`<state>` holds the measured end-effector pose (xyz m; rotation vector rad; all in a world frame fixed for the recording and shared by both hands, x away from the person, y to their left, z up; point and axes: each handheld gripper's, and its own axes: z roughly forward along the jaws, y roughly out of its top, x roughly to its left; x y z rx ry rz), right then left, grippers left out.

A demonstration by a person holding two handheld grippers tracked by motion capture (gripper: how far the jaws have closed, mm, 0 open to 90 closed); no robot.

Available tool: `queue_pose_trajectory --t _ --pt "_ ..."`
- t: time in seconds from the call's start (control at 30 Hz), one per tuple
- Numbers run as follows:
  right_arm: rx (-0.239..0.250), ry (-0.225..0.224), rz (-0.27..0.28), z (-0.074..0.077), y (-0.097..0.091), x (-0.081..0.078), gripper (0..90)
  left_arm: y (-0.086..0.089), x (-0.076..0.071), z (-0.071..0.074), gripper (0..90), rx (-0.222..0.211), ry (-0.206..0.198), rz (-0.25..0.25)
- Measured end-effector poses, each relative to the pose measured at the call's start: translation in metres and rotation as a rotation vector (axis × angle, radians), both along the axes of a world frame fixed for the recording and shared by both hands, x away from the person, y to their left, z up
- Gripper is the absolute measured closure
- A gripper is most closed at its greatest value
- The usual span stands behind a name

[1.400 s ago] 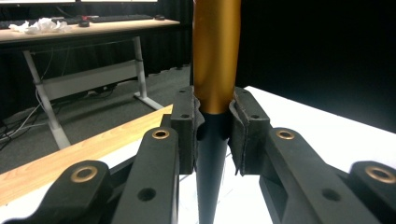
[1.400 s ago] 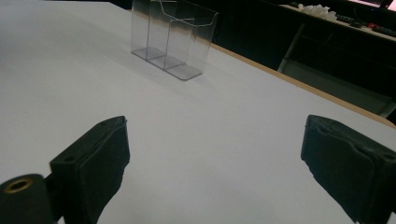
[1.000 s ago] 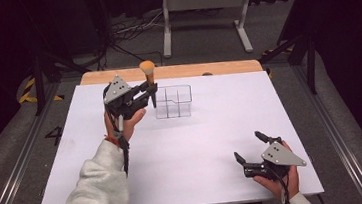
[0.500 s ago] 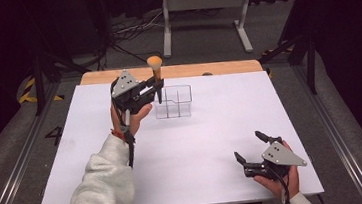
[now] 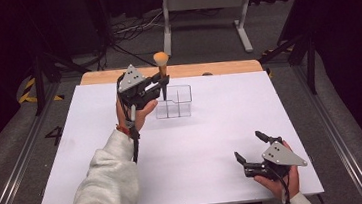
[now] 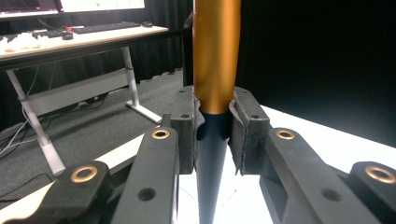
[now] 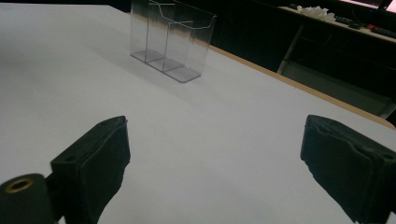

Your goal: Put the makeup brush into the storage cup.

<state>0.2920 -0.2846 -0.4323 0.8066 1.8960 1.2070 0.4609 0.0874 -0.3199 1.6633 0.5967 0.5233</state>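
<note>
A makeup brush (image 5: pixel 161 67) with an orange head, gold ferrule and dark handle stands upright in my left gripper (image 5: pixel 159 84), which is shut on it. In the left gripper view the pads (image 6: pixel 245 121) clamp the brush (image 6: pixel 215 60) where the gold ferrule meets the dark handle. The brush hangs over the left end of a clear plastic compartment organizer (image 5: pixel 174 102) on the white table. My right gripper (image 5: pixel 249 148) rests near the table's front right corner, open, with nothing between its jaws. The organizer (image 7: pixel 170 39) stands empty ahead of it in the right gripper view.
The white table sheet (image 5: pixel 213 144) lies over a wooden tabletop whose far edge (image 5: pixel 191 71) shows behind the organizer. A white desk frame (image 5: pixel 205 9) and cables stand on the dark floor beyond. Metal rails run along both table sides.
My left gripper has carried the brush to the right, from beside the organizer to above its left end. The right gripper has not moved.
</note>
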Motion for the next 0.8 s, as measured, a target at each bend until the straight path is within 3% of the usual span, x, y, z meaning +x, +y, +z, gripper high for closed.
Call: queue_pose_trajectory --t 0.8 --pt "0.012 -0.002 0.004 0.0 -0.001 0.0 9.0 -0.024 0.014 0.003 74.0 0.022 0.004 -0.021"
